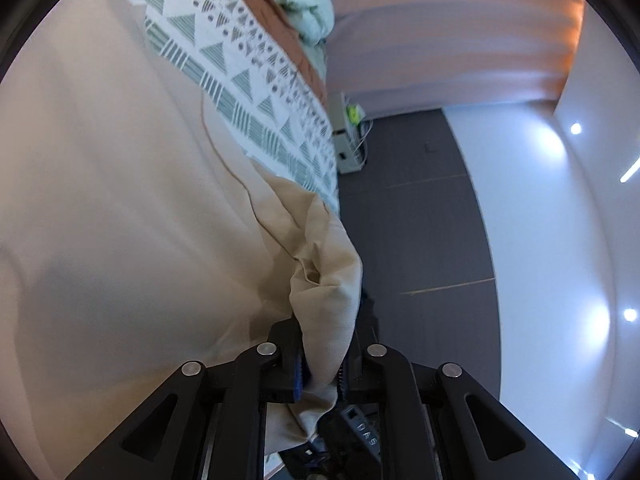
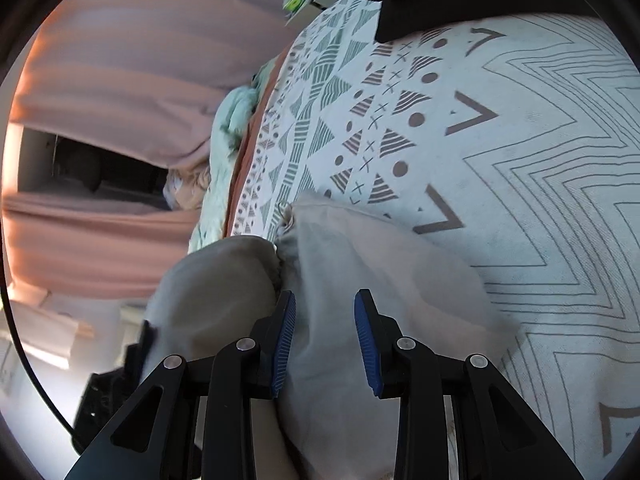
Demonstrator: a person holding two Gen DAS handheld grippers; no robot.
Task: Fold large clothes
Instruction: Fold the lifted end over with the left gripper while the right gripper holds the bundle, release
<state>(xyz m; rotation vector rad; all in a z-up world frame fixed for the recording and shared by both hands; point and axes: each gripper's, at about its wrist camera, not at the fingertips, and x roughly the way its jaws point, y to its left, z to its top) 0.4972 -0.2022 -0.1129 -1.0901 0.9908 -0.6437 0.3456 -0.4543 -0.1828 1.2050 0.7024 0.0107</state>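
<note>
A large beige garment point(image 1: 120, 200) lies spread over a patterned bedspread point(image 1: 240, 80). One bunched fold of it runs up between the fingers of my left gripper point(image 1: 326, 320) at the bed's edge. It fills the gap, and part of the blue left pad point(image 1: 299, 376) shows bare beside it. In the right wrist view the same beige garment point(image 2: 360, 248) lies on the bedspread point(image 2: 520, 160). My right gripper point(image 2: 325, 294) stands open over it, its blue pads clear of the cloth, which lies below and between the fingers.
A mint blanket point(image 1: 308, 4) is heaped at the far end of the bed. Dark grey floor point(image 1: 420, 220) runs beside the bed, with a white unit with cables point(image 1: 348, 140) and pink curtains point(image 1: 440, 40) beyond. A black shape point(image 2: 440, 0) overlaps the bedspread's top.
</note>
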